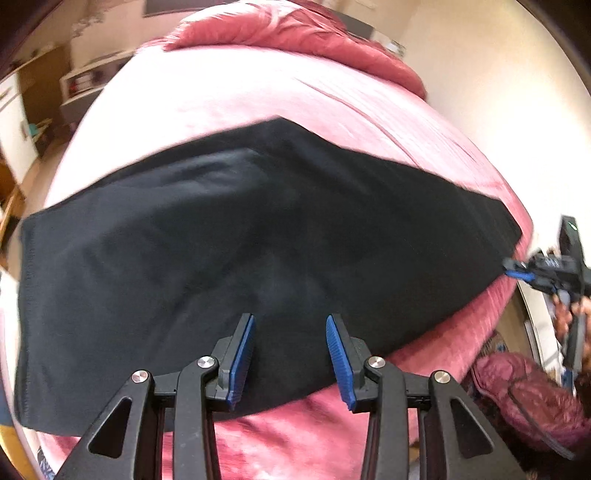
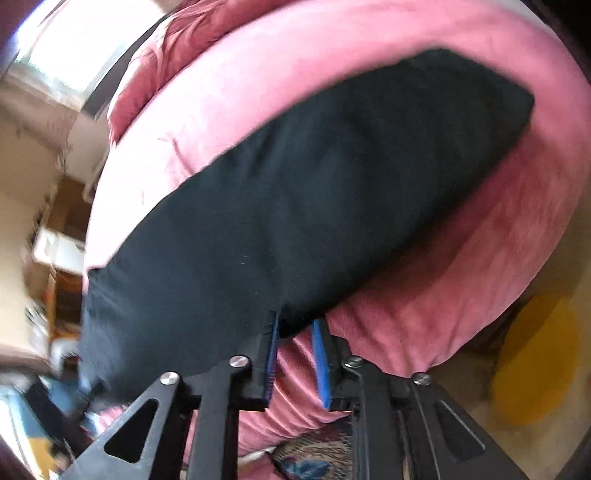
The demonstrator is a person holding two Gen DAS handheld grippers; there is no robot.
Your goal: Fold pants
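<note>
Black pants (image 1: 236,251) lie flat across a pink bedspread (image 1: 229,96), folded lengthwise into one long band. My left gripper (image 1: 290,354) is open and empty, just above the near edge of the pants near their middle. My right gripper (image 2: 295,354) is partly open with a corner of the pants (image 2: 295,206) between its fingers at the near end. It also shows in the left wrist view (image 1: 517,271) at the right end of the pants.
A bunched pink duvet (image 1: 295,33) lies at the head of the bed. A maroon quilted bag (image 1: 528,395) sits on the floor at the right. Shelves (image 1: 85,81) and furniture stand at the left. A yellow patch (image 2: 535,362) shows on the floor.
</note>
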